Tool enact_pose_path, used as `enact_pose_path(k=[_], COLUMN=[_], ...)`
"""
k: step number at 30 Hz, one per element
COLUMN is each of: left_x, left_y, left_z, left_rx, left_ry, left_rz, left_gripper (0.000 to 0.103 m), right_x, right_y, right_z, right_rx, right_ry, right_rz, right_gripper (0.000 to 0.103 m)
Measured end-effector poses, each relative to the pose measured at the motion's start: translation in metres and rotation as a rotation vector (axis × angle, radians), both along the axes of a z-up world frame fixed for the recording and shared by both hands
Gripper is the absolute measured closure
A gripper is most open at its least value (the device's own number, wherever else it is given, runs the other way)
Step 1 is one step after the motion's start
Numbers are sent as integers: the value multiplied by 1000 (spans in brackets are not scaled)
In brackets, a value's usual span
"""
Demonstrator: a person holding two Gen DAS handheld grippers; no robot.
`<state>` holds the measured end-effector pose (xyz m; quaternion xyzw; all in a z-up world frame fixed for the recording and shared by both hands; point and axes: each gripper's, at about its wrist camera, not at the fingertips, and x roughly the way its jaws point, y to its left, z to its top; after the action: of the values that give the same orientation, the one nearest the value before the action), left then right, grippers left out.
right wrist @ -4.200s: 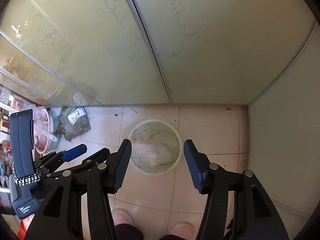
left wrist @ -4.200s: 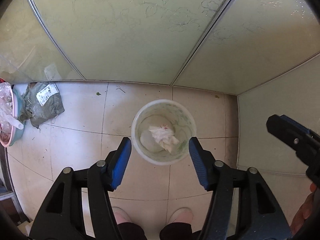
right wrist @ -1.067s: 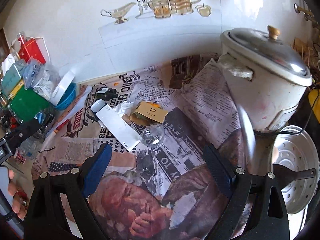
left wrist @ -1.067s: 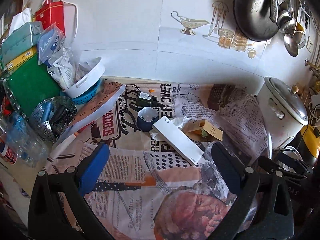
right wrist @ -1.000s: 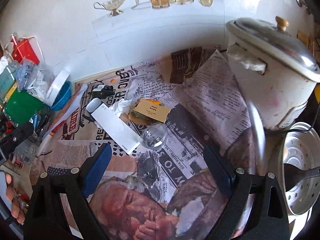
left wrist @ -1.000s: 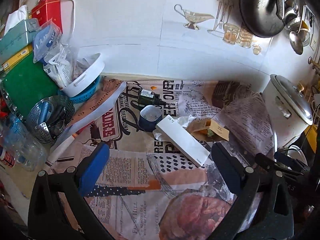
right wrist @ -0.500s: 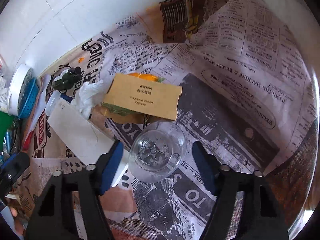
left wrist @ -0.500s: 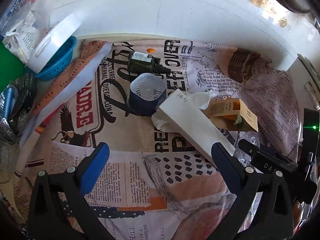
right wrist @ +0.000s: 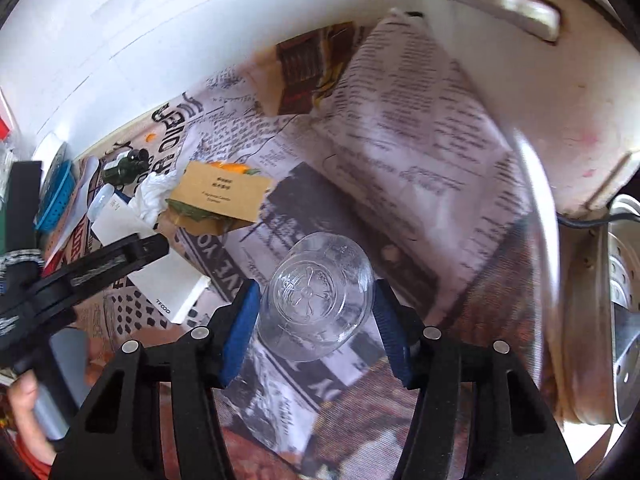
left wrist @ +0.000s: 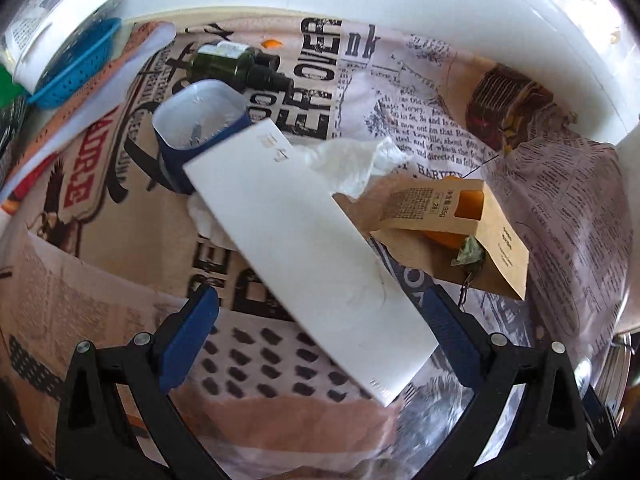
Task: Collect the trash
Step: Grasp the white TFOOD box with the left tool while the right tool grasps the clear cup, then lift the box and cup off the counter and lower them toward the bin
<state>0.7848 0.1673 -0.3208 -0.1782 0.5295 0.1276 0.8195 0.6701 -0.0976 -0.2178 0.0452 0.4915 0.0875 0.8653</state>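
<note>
Evidently, collection on the newspaper-covered counter (left wrist: 100,216) is only starting. The right gripper (right wrist: 316,312) straddles the clear plastic cup (right wrist: 316,304), pads close but contact uncertain. The left gripper (left wrist: 320,312) hangs open over the white box (left wrist: 304,256). Tissue (left wrist: 352,160) and brown packet (left wrist: 452,224) remain.

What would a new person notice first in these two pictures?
A clear plastic cup lies on its side between the right gripper pads. A long white box lies slanted on the newspaper-print cloth, between the open left gripper pads.
</note>
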Motion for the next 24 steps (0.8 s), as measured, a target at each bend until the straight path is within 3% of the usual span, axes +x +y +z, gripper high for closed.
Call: enact_pose_path(k=[7,15,22,24], left_x=[-1,-33,-39,-38], left_y=[-16,6,18,19], left_z=[-17,-14,-9,-9], left_rx=[108,159,172,175], left_ry=[9,10,-15,-24], left_rz=[52,40,9,2], left_gripper=[3,23,49,52], right_x=[-10,-18,-24,-27], right_y=[-28,-27,-7,-3], right_z=[10,12,13,16], right_rx=[-9,0,6,8], right_ry=[-15,-23,-24,-30], right_rz=[-48,-27,14,21], right_gripper=[49,49,49,49])
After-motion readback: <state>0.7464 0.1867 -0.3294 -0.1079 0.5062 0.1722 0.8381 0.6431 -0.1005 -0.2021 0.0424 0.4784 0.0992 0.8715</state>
